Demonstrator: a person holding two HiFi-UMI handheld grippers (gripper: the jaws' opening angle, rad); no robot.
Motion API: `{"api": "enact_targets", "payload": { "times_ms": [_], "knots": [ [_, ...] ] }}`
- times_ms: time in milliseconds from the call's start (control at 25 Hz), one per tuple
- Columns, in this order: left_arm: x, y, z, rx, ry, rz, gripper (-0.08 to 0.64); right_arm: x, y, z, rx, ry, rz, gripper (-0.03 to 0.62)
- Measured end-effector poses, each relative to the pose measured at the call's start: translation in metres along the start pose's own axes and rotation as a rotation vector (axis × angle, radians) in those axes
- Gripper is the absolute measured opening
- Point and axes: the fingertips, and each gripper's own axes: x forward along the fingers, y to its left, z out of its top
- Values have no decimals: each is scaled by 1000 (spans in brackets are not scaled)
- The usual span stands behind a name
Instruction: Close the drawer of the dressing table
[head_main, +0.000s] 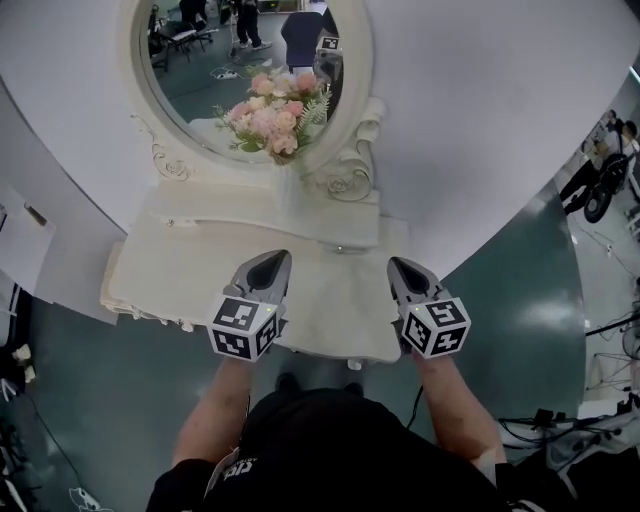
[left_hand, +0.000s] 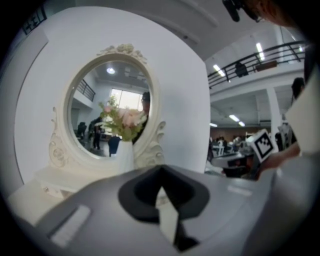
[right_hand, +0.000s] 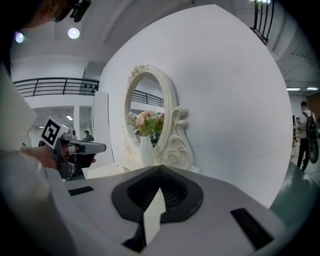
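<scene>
Though closed, left tongs (head_main: 274, 258), right tongs (head_main: 400, 263) above dressing table (head_main: 160, 280).

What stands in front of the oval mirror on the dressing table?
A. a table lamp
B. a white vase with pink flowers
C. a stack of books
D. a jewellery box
B: a white vase holding pink flowers stands on the dressing table, just before the oval mirror.

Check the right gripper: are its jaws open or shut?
Shut: in the right gripper view, the right gripper shows its jaws meeting at a point, with nothing between them.
</scene>
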Motion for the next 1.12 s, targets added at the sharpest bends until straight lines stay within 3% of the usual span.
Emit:
{"api": "enact_targets", "payload": {
  "times_ms": [320,480,720,1120],
  "knots": [
    [10,-21,19,27,-2,-48,5,-40,-13,31,43,-126,1,-6],
    [9,-25,33,59,-31,-54,5,-50,-16,43,123,-181,27,-6],
    [5,-26,40,100,-59,-34,5,-55,-14,51,46,-201,-21,-8],
    [3,-20,50,80,-82,-32,5,-65,-7,94,36,-279,5,-8]
  ]
}}
